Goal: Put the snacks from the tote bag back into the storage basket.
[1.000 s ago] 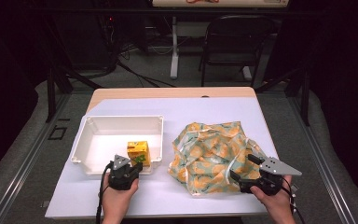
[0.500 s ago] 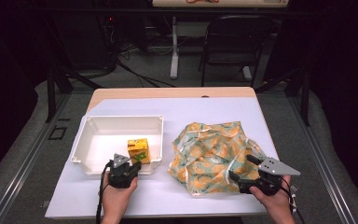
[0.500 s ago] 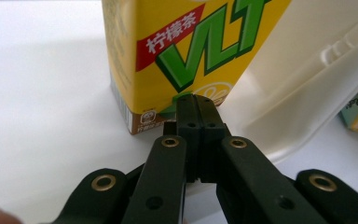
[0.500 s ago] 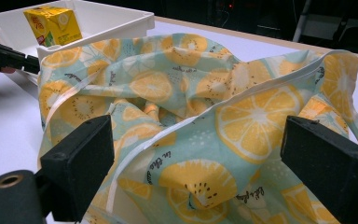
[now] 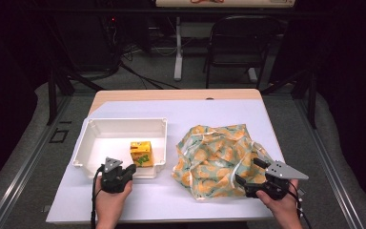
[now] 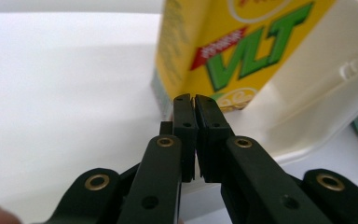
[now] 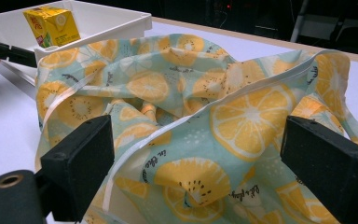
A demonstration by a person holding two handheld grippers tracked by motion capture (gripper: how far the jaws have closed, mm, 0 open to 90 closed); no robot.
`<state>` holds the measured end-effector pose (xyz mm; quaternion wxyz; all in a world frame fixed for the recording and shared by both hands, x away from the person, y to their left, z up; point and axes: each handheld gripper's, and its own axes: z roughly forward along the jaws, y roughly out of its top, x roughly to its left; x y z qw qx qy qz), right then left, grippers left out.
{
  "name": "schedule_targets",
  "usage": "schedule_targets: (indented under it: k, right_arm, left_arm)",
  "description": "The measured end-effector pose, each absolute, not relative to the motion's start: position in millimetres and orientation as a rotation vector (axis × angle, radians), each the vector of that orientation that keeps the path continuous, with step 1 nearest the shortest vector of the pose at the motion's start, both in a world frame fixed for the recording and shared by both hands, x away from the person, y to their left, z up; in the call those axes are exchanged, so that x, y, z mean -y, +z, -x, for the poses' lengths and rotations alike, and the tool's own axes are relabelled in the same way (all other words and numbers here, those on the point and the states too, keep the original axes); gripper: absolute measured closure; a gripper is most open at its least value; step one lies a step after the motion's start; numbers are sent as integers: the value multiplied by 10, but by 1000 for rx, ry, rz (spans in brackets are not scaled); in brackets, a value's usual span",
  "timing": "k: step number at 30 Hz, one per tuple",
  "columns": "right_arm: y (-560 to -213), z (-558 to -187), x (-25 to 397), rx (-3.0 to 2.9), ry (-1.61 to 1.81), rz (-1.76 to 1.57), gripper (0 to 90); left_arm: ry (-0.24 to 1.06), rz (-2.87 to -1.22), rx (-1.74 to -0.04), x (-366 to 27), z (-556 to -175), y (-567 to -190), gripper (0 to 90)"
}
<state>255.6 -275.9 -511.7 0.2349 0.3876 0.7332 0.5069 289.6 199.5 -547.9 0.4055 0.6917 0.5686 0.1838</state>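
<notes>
Jaws of the left gripper [image 6: 195, 100] are pressed together, empty, with the yellow juice carton [image 6: 233, 46] just beyond them at 12 o'clock inside the white tray [image 5: 124, 125]. Right gripper [image 7: 196, 154] jaws gape wide, the fruit-print cloth bag [image 7: 191, 107] lying between them on the counter [image 5: 219, 112].

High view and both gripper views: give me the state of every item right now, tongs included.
Left tongs: shut, empty, tips just short of the carton.
Right tongs: open wide, at the cloth's near edge, not gripping it.
Juice carton: upright in the tray, near its front right corner.
White tray: flat on the table, open-topped.
Fruit-print cloth: crumpled in a heap beside the tray.
</notes>
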Motion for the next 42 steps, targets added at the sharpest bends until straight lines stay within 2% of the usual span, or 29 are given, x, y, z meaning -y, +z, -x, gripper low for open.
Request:
schedule_targets:
  k: [9,20,42]
  right_arm:
    - [-5121,-2562,2741,-2019,1390,-1057,92]
    - [-5117,-2547,2785,-2002,1382,-1075,92]
    - [-5116,-2563,2794,-1996,1375,-1079,92]
  left_arm:
    - [503,-1682,-1446,-2127,-3054,-5478,900]
    - [450,-1637,-1448,-2086,-3183,-5437,900]
    - [448,-1677,-1452,-1991,-3275,-5408,900]
